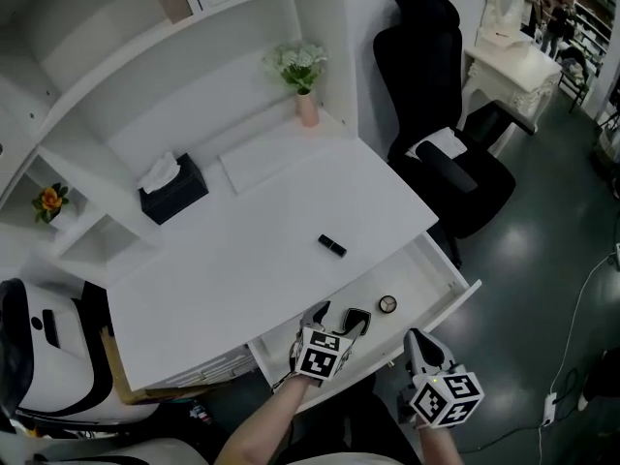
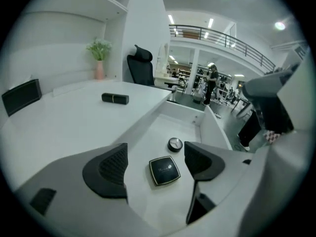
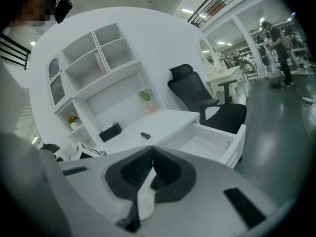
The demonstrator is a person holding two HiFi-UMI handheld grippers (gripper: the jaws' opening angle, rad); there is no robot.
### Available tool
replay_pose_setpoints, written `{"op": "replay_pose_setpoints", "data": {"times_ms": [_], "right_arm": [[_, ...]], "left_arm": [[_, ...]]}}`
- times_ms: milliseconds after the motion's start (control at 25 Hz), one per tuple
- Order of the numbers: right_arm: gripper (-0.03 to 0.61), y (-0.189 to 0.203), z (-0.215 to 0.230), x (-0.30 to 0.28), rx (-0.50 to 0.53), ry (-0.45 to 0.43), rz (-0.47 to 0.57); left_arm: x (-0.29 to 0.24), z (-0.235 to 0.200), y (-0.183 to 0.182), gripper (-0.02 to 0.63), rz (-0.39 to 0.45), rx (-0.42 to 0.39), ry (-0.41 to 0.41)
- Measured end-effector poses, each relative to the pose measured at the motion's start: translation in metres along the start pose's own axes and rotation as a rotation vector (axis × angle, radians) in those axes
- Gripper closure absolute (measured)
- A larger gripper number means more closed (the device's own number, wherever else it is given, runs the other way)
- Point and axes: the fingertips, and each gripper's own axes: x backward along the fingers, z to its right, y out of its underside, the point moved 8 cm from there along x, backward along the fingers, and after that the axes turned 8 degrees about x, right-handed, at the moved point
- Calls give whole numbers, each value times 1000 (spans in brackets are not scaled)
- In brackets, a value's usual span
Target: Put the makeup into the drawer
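Square compact [image 2: 164, 171]: lies flat, lid up, on the floor of the open drawer [image 2: 178, 108], apart from both pads.
Round case [image 2: 175, 144]: also on the drawer floor, just beyond the square compact and not touching it.
Black tube [image 2: 115, 98]: on the counter [image 2: 64, 127], toward the front edge above the drawer. Probably the one piece not yet stowed.
Handling, tube: looks light, hard and smooth. It will likely roll and could slip from a loose pinch. Best taken across the middle of its length, pads on the long sides.
Handling, compact: thin and rigid with a glossy lid. The hinge may pop if it is squeezed at a corner. An edge-to-edge grip would suit it if it needs shifting.
Left hand-held gripper [image 2: 155, 148]: jaws spread wider than the compact and holding nothing. It straddles the compact from above without contact.
Right hand-held gripper [image 3: 152, 153]: jaws pressed together with nothing between them. It is held out past the drawer's front, touching nothing.
Progress: two pieces in and one outside, by the look of it.
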Motion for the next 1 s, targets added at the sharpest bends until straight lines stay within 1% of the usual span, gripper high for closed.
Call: {"op": "replay_pose_setpoints", "data": {"times_ms": [120, 200, 480, 760, 1000], "right_arm": [[574, -5, -11, -7, 19, -39, 5], [574, -9, -18, -12, 32, -65, 8], [574, -21, -43, -28, 80, -151, 13], [574, -31, -58, -42, 116, -214, 14], [574, -35, -57, -50, 120, -233, 10]], "left_arm": [[16, -6, -13, 258, 57, 38, -20], [26, -10, -21, 259, 86, 49, -35], [55, -30, -34, 259, 161, 84, -104], [71, -48, -41, 259, 199, 108, -162], [71, -59, -47, 259, 216, 120, -184]]}}
